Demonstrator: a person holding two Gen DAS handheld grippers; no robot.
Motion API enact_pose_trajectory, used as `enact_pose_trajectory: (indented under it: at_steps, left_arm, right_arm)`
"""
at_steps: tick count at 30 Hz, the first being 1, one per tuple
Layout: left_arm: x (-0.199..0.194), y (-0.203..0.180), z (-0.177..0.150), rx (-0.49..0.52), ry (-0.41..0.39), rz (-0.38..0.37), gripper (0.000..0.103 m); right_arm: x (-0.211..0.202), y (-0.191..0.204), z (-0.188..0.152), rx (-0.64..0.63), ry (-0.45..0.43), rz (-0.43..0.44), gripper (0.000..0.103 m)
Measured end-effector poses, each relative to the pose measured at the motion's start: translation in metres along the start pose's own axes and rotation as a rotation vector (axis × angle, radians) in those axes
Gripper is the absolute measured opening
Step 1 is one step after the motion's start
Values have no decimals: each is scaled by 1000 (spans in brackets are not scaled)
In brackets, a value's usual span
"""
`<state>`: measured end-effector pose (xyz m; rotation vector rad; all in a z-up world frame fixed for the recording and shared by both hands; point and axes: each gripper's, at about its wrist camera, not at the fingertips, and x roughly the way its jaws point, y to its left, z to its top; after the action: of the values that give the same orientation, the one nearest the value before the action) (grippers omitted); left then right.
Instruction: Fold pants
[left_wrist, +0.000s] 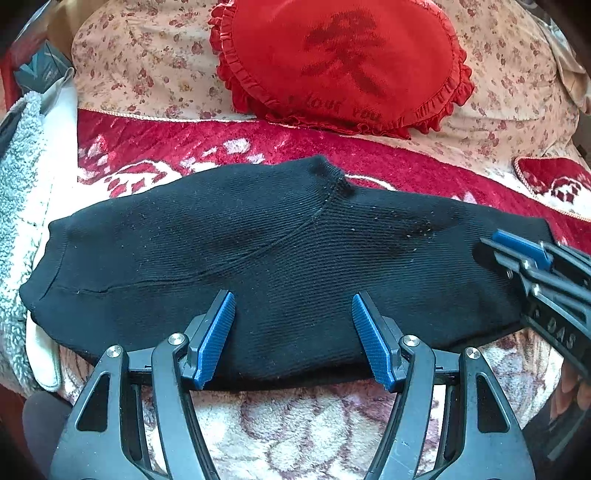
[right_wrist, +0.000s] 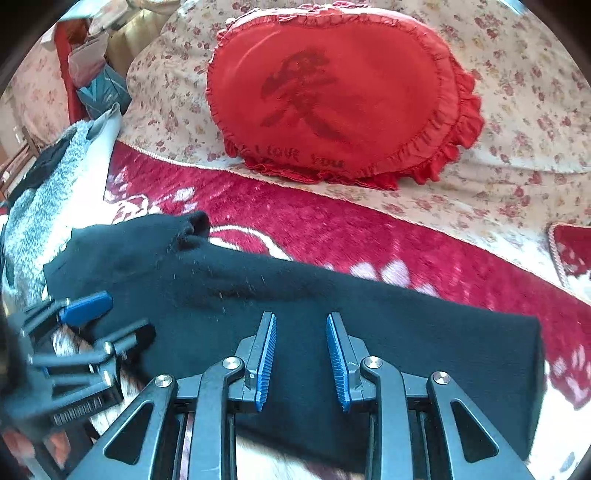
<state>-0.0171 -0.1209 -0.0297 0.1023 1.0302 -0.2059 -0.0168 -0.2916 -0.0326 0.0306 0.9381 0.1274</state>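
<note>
Black knit pants (left_wrist: 258, 251) lie folded in a long band across the red and white blanket; they also show in the right wrist view (right_wrist: 332, 321). My left gripper (left_wrist: 293, 306) is open, its blue pads over the near edge of the pants, holding nothing. My right gripper (right_wrist: 301, 325) is open and empty over the near edge further right. The right gripper shows at the right edge of the left wrist view (left_wrist: 524, 254), and the left gripper at the left edge of the right wrist view (right_wrist: 99, 317).
A red heart-shaped cushion (left_wrist: 340, 62) leans on a floral pillow (left_wrist: 147, 74) behind the pants. A grey fleece and white garment (left_wrist: 33, 206) lie at the left. The red flowered blanket (right_wrist: 332, 229) covers the bed.
</note>
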Motion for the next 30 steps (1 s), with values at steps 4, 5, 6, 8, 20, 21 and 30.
enact_pose_trajectory:
  at_steps: [4,5,6,8,20,21,30]
  left_arm:
    - [-5,-4,-1,3,-9,-2,66]
    - [-6,-5,-2,4,-9,-3,66]
    - [-7,-6,-2,5,-9,-5,66]
    - [-9,-10,-4,11,-10,-5,66]
    - [-11,-33,-5,55,10,-69,66]
    - [-11,-37,-4,61,11,-74,66]
    - [-4,-71,7,128,24,-109,66]
  right_arm:
    - [-10,-5,-17,-3,11,-18,27]
    - [-11,-7,-22,0,17,-24,27]
    - [-12,-9,-24,1,19,-24,27]
    - [-13,-14,-31,12,22,-25,27]
    - [-33,-54,-53,80,32,-68,27]
    - [-35,-57,-55,88,35,-78,27]
    - [-65,-119,-70,238,13,-187,31]
